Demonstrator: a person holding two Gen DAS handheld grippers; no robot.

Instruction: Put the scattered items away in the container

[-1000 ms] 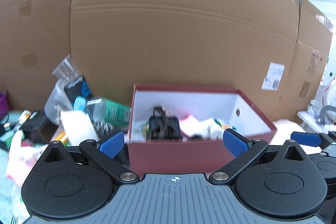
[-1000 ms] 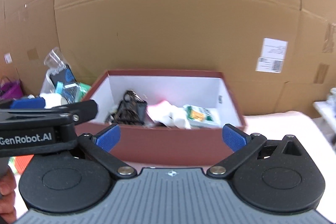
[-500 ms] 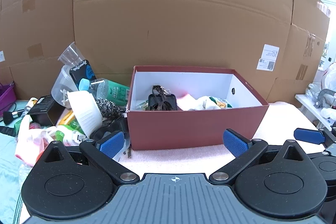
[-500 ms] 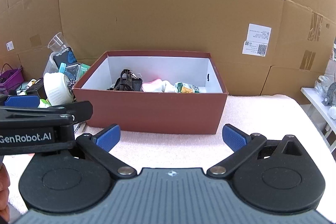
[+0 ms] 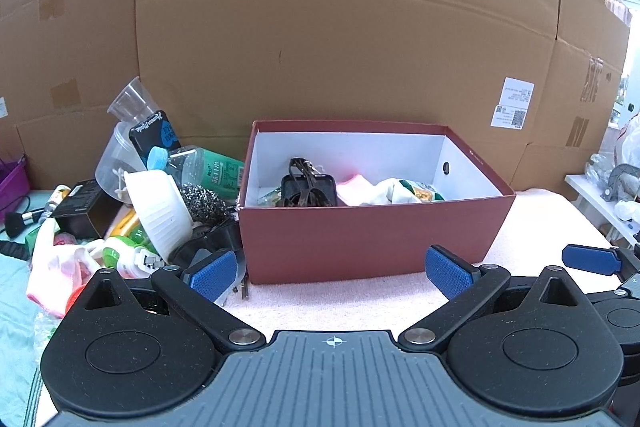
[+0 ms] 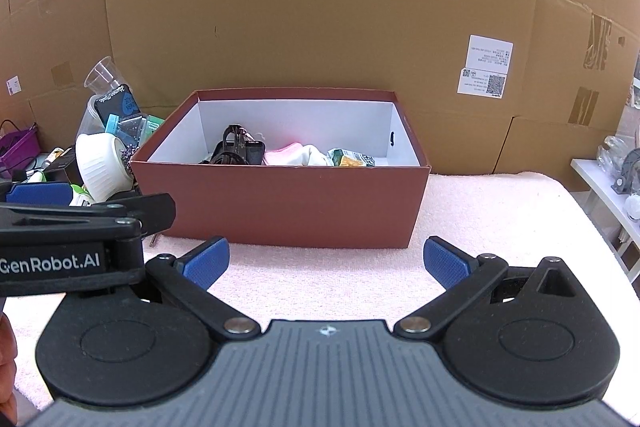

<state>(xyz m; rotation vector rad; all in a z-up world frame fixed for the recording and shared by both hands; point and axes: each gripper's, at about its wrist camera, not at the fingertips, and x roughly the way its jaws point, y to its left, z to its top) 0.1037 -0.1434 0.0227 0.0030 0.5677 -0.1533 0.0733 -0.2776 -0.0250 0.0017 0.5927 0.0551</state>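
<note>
**On the pink towel: both grippers empty, box part-filled, pile still out**

On the pink towel (image 6: 500,211) covering the table, the dark-red shoebox (image 5: 360,243) sits toward the back edge, just in front of the cardboard backdrop (image 5: 340,47). Open top, white inside.

Inside the box, left to right: black strappy item (image 5: 306,185), pink cloth (image 5: 352,187), white cloth (image 5: 390,191), green/yellow snack packet (image 5: 424,193). All low against the near wall.

Left gripper (image 5: 334,269): jaws spread wide, nothing between the blue pads. It hangs above the towel, in front of the box's near-left corner. Right gripper (image 6: 324,263): jaws also spread wide, empty, centred on the box's near wall, not touching it. The grippers sit side by side; each shows at the edge of the other's view.

Scattered pile sits off the box's left side, touching or just beside its left wall:
- white ribbed tub (image 5: 160,211), tipped on its side
- steel scourer (image 5: 204,203) just behind it
- green-label bottle with blue cap (image 5: 204,167), lying down
- clear plastic cup (image 5: 128,103), tilted, top of the pile
- black pouch with blue drop logo (image 5: 154,133)
- small black box (image 5: 80,211), far left
- pink-and-white bag (image 5: 56,267), near front edge

Purple basket (image 5: 12,183) at the far left edge, apart from the pile.
</note>
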